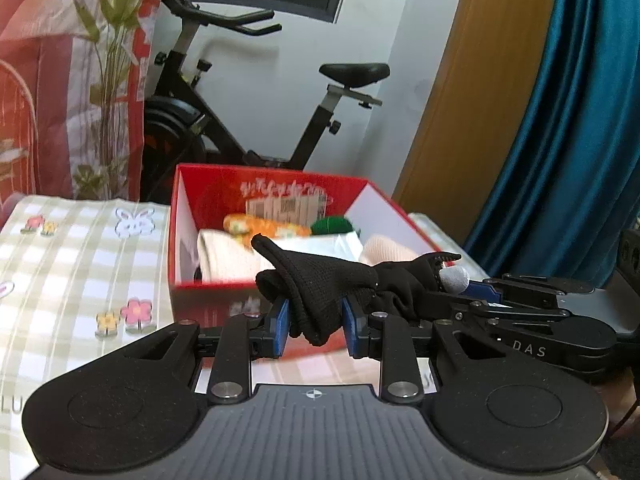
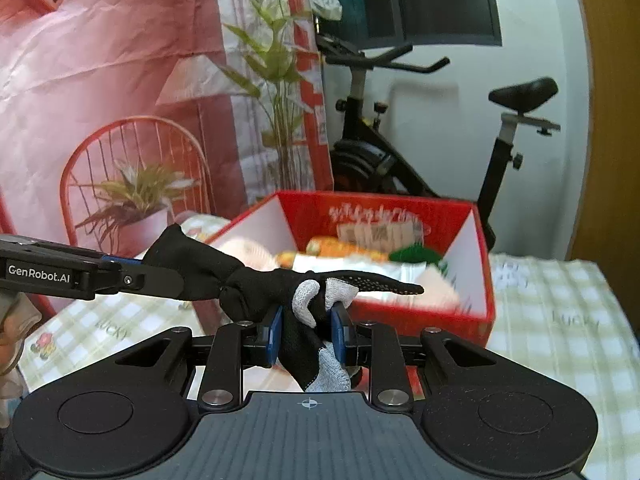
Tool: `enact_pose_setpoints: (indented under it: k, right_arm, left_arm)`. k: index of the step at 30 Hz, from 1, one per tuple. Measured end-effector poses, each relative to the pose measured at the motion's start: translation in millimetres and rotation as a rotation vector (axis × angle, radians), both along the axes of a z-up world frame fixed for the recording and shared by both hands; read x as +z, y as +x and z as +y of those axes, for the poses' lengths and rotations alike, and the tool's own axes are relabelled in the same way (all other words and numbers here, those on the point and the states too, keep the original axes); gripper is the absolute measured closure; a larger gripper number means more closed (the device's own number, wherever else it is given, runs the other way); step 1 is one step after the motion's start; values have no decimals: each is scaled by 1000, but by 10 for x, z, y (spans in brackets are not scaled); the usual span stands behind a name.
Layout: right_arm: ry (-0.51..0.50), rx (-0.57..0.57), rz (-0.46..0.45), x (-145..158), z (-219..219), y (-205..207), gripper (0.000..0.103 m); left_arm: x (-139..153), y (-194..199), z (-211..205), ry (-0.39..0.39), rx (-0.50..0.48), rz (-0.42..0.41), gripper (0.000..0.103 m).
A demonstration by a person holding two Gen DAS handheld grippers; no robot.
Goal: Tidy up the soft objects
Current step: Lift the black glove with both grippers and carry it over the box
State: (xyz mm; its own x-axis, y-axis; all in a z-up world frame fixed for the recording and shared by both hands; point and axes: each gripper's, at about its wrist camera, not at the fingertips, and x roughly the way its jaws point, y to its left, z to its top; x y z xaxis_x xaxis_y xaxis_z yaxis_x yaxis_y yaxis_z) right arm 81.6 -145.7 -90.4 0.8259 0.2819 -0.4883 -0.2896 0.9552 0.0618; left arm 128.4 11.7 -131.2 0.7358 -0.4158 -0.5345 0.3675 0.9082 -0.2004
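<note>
The right gripper's arm, seen from the left wrist camera, carries the letters "DAS", and the left gripper's arm, seen from the right wrist camera, reads "GenRobot.AI"; the checked tablecloth [image 2: 560,312] has the word "lucky" printed faintly in its squares, and its pattern includes flowers and a rabbit outline. The red box [image 1: 188,216] bears white script on its inner far wall above a pale label with a barcode, too blurred to read. A black knitted glove [image 1: 320,284] with grey fingertips and a dotted palm is stretched between the two tools above the tablecloth, just in front of the box's near wall. The left gripper [image 1: 314,326] is closed on one end of the glove, its blue pads [image 1: 282,320] pressing the black fabric on both sides. The right gripper [image 2: 306,330] clamps the other end, where the grey fingertips bunch between its pads, and one dotted finger points toward the box. Inside the box lie a white cloth, a cream knitted piece, an orange patterned roll [image 1: 264,226] and a green knitted item [image 1: 330,224] toward the far wall. Behind the table stand an exercise bike [image 1: 248,112] and a blue curtain [image 1: 560,120].
</note>
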Motion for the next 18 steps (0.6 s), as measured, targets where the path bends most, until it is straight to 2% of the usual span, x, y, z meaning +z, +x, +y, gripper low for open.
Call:
enact_pose_setpoints:
  k: [10, 18]
  right_arm:
    - [-37, 13, -22, 247, -47, 544, 80]
    - [-96, -12, 22, 170, -21, 1219, 80]
  left_arm:
    - [159, 459, -42, -6, 0, -14, 74]
    - [79, 1109, -91, -1, 19, 63, 73]
